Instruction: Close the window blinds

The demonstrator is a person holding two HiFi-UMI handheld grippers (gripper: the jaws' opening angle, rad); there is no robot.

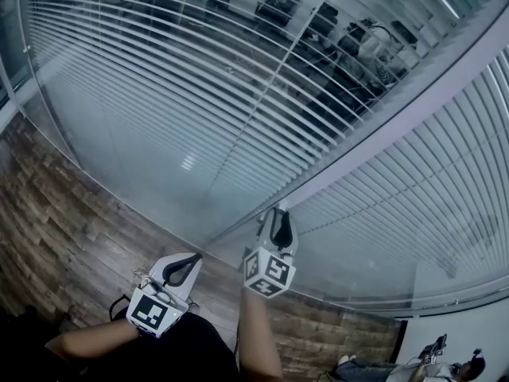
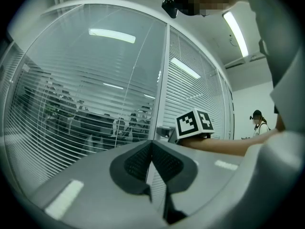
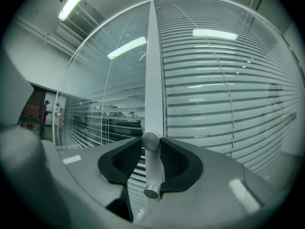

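Observation:
Slatted blinds hang behind glass panes on both sides of a grey mullion [image 1: 382, 138]. The left pane's slats [image 1: 199, 78] stand part open, with an office showing through. The right pane's slats [image 3: 228, 94] look flatter and paler. A silver cylindrical knob [image 3: 151, 166] sticks out from the mullion [image 3: 153, 70]. My right gripper [image 3: 151, 144] is shut on this knob, one pad on each side; it also shows in the head view [image 1: 277, 215]. My left gripper [image 1: 193, 259] hangs lower left, away from the glass. Its tips [image 2: 152, 143] meet with nothing between them.
Wood-look flooring [image 1: 56, 237] runs along the foot of the glass wall. Desks and chairs [image 1: 318, 22] stand behind the left pane. A person [image 2: 259, 120] stands far off at the right. My right arm [image 2: 224, 144] crosses the left gripper view.

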